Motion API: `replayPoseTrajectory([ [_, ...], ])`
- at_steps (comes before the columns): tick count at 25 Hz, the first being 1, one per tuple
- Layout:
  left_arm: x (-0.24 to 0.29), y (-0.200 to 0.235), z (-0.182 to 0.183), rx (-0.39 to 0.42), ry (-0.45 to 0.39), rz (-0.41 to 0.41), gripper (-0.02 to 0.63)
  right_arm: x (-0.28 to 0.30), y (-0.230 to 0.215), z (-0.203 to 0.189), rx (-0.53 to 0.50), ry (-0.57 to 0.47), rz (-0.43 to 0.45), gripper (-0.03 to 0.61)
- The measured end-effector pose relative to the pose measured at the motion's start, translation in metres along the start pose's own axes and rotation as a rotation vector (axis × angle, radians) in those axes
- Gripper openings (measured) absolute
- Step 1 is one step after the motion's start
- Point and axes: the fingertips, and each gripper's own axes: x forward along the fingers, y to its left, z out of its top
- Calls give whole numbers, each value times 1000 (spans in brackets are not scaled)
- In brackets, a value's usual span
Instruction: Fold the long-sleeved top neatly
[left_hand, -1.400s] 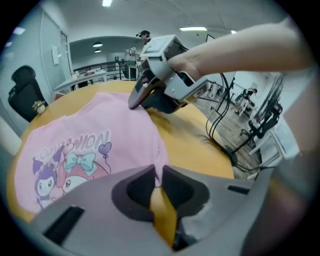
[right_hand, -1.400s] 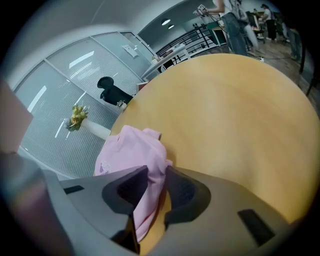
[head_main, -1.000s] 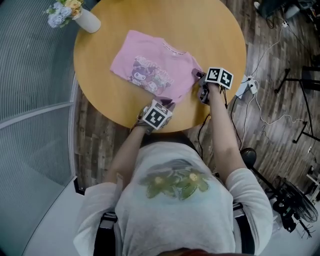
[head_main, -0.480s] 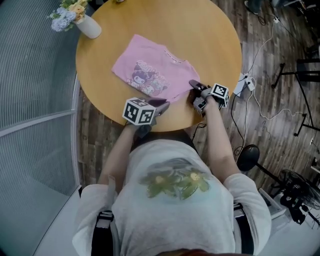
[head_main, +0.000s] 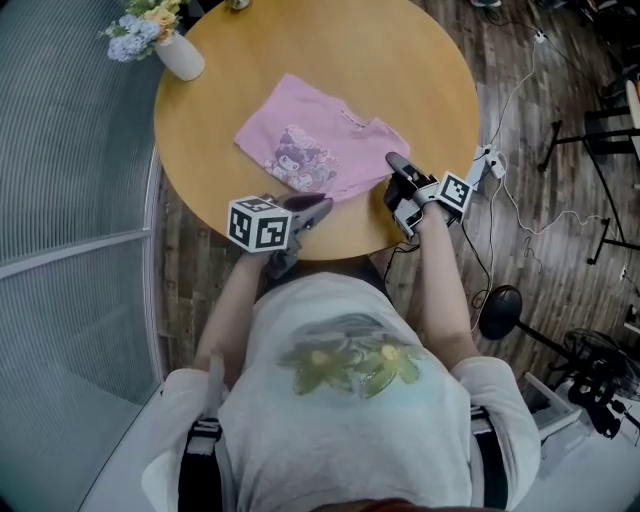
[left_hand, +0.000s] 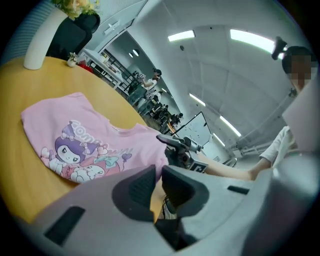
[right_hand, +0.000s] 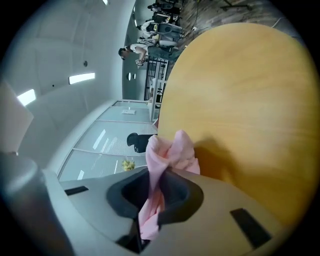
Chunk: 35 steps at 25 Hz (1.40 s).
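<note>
The pink long-sleeved top (head_main: 320, 145) with a cartoon print lies on the round wooden table (head_main: 400, 70), its hem towards me. My left gripper (head_main: 318, 206) is at the near-left hem with its jaws almost together, and the hem (left_hand: 145, 160) runs up into them. At the near-right corner my right gripper (head_main: 398, 172) has just been closing. It is now shut on a bunched fold of the pink fabric (right_hand: 167, 150), which is lifted off the table. The right gripper (left_hand: 182, 150) also shows in the left gripper view, beyond the top.
A white vase of flowers (head_main: 180, 55) stands at the table's far-left edge. Cables and a white power strip (head_main: 490, 165) lie on the wooden floor to the right, near a black stand base (head_main: 500, 312). A ribbed partition (head_main: 70, 150) runs along the left.
Both grippers have risen from the table's near edge and turned. The right jaws went from wide open to shut on the top's fabric. The left jaws stayed closed.
</note>
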Motion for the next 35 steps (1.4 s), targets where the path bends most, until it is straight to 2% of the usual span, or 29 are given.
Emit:
replayPoseTrajectory([
  [7,-44,8,31,43,-86,32,43,20,34,-16,21,-23,54,49],
  [11,-72,23,63,28,-165,33,43,57,58,-15,68,-31,36,49],
  [15,-101,62,97,-35,-236,71,43,116,78,-16,136,-11,-7,49],
  [19,-119,104,121,-118,-291,110,43,174,84,-14,99,48,-71,51],
  [22,-127,143,130,-195,-311,154,43,217,74,-16,91,93,-154,51],
  [30,-132,235,106,-417,-265,274,31,291,14,-21,43,176,-405,51],
  [33,-137,261,89,-471,-233,340,29,308,-1,-22,27,190,-440,51],
  [35,-139,269,85,-480,-240,349,29,317,-5,-24,-1,209,-444,74],
])
